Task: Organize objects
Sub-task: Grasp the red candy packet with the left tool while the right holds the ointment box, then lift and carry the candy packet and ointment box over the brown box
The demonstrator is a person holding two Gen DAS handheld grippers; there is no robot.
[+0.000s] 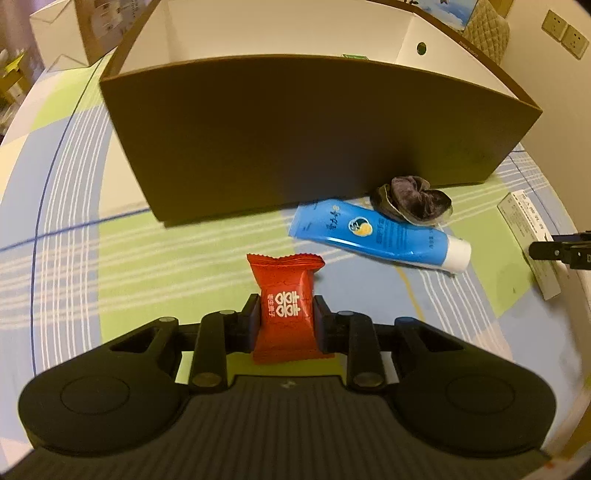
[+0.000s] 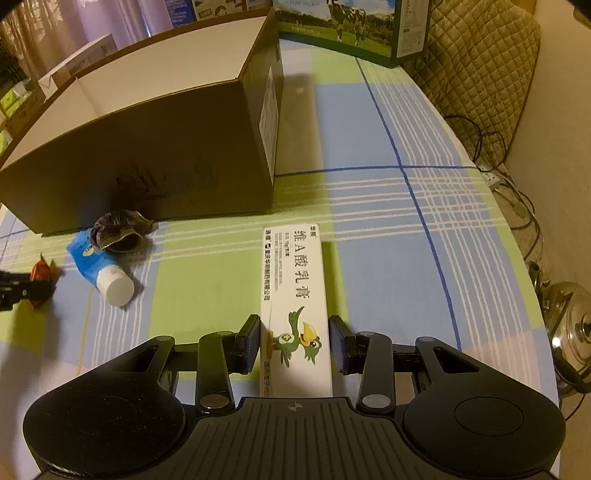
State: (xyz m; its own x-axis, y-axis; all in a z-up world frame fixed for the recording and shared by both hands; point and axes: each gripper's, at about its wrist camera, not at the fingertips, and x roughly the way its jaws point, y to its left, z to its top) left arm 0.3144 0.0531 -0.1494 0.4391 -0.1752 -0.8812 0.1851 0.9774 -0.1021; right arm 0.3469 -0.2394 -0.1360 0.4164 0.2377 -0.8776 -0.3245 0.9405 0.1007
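Observation:
My left gripper (image 1: pixel 286 314) is shut on a red snack packet (image 1: pixel 285 306), held just above the checked tablecloth in front of the brown cardboard box (image 1: pixel 295 140). A blue tube with a white cap (image 1: pixel 376 236) and a dark crumpled cloth (image 1: pixel 413 199) lie by the box's front right corner. In the right wrist view my right gripper (image 2: pixel 295 339) straddles a white ointment carton (image 2: pixel 295 302) lying on the cloth; the left pad touches it, the right pad stands slightly off. The tube (image 2: pixel 99 266), the cloth (image 2: pixel 120 229) and the box (image 2: pixel 147 147) lie to its left.
A milk carton case (image 2: pixel 351 26) stands behind the box. A quilted chair back (image 2: pixel 480 66), cables and a steel kettle (image 2: pixel 576 332) are off the table's right edge. The ointment carton (image 1: pixel 528 240) and the right gripper's tip (image 1: pixel 561 253) show at the left view's right edge.

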